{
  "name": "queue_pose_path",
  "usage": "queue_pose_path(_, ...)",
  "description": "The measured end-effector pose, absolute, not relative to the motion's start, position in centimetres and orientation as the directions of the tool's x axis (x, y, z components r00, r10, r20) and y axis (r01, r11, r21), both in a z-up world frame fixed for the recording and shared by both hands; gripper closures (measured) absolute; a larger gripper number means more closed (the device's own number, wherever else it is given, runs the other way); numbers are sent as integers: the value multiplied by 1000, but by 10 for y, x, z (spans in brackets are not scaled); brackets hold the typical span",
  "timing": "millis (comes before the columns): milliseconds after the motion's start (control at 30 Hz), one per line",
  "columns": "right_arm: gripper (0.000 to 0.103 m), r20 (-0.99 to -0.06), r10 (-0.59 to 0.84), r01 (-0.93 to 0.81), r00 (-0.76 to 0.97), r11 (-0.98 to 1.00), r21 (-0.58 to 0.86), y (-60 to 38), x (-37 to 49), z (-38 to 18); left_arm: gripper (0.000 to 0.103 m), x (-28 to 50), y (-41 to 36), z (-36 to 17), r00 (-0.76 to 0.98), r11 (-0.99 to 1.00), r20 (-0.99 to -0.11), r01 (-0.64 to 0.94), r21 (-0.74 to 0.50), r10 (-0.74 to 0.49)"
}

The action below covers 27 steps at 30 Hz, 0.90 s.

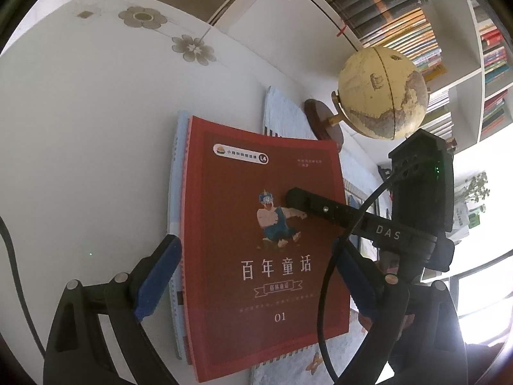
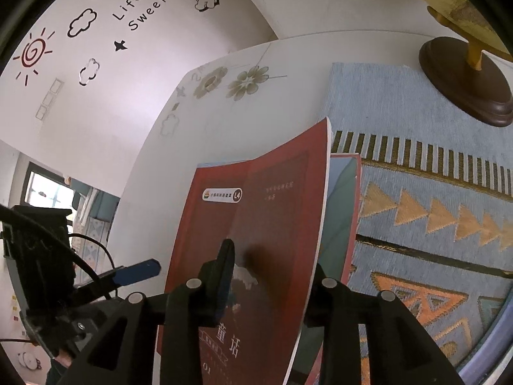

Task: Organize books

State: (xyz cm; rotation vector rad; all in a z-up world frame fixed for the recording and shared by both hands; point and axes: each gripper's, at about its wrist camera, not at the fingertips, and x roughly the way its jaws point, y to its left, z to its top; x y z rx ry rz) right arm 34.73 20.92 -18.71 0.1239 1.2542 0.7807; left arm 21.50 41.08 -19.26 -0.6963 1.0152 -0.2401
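The left gripper (image 1: 256,276) is wide open, with one blue finger (image 1: 157,276) on each side of the red book (image 1: 256,224). The fingers do not squeeze the book. The book lies on top of a stack of thin books (image 1: 175,192) whose edges peek out on its left side. All of this sits on a white table (image 1: 80,160).

Past the book's top edge lies a blue woven mat (image 1: 288,118), and the book stack partly covers it. Farther off, to the right of the gripper, a yellow globe (image 1: 383,93) stands on a brown wooden base (image 1: 320,118). Behind the globe are shelves full of books (image 1: 400,12).

The right gripper (image 2: 269,276) comes in from the right. Its jaws are only a little apart. The red cover (image 2: 256,208) curves up between them. One black finger (image 2: 224,263) sits on top of the cover, but I cannot tell if it is pinching. In the left view, that same finger (image 1: 307,205) lies across the cartoon man on the cover.
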Motion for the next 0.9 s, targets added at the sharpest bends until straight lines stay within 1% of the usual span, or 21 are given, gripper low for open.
queue_pose_path(133,70,-827,549,-472,118,764,440,205,343,-184,8,209,407,-185,525,794,-723,-135,-593,-450)
queue_pose_path(267,70,-874,448,-507,186,806,305,194,329,-177,8,201,385,-166,512,882,-787,-109,-458,-345)
queue_pose_path(400,67,-876,404,-515,262,827,228,170,314,-163,8,194,362,-153,512,913,-801,-71,-402,-312)
queue_pose_path(500,66,-870,380,-511,316,840,182,151,303,-152,8,189,349,-144,510,912,-795,-49,-407,-328)
queue_pose_path(567,59,-863,372,-493,343,853,172,135,298,-148,7,185,342,-139,503,899,-783,-25,-437,-367)
queue_pose_path(600,59,-860,365,-474,358,864,170,126,296,-146,3,184,338,-138,488,885,-775,-8,-465,-402)
queue_pose_path(667,59,-852,336,-418,401,895,156,104,292,-144,3,180,329,-137,466,869,-768,0,-496,-439)
queue_pose_path(767,58,-837,299,-333,458,931,150,68,285,-137,3,176,318,-134,459,876,-780,-10,-483,-425)
queue_pose_path(900,58,-820,222,-238,528,965,108,14,267,-123,3,174,298,-129,446,907,-818,-33,-420,-362)
